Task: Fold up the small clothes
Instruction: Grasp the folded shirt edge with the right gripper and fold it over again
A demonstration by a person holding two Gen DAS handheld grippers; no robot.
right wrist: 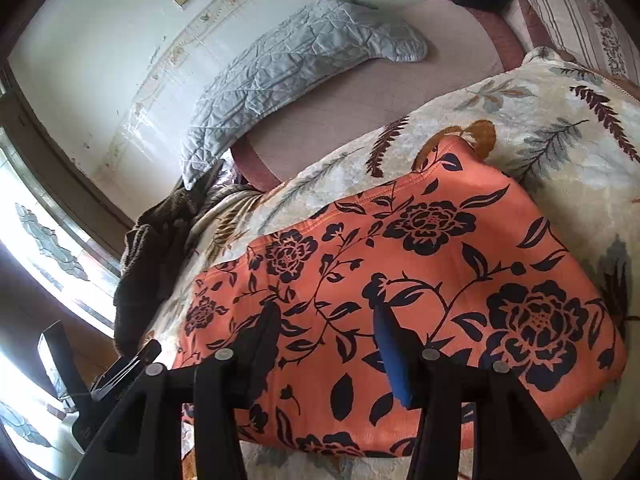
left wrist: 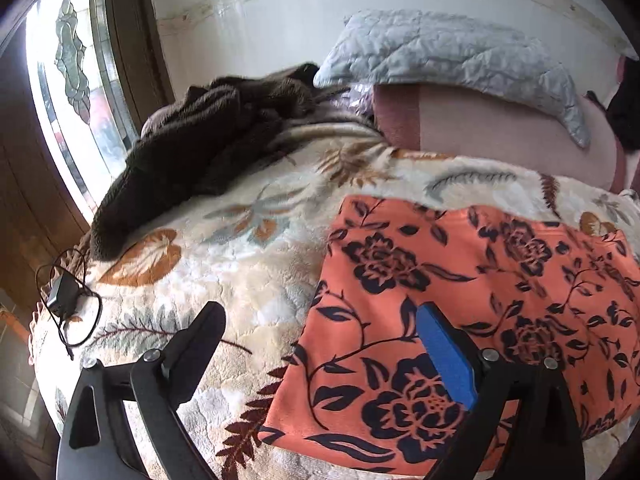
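The orange garment was seen lying folded into a neat rectangle on the bed's blanket; the left gripper and right gripper were held open, empty; folding was judged nearly done.

The garment in front of me was orange with a dark navy flower-and-vine print. It lay flat on the bed, folded into a neat rectangle, its edges straight, a stitched hem running along the far side.
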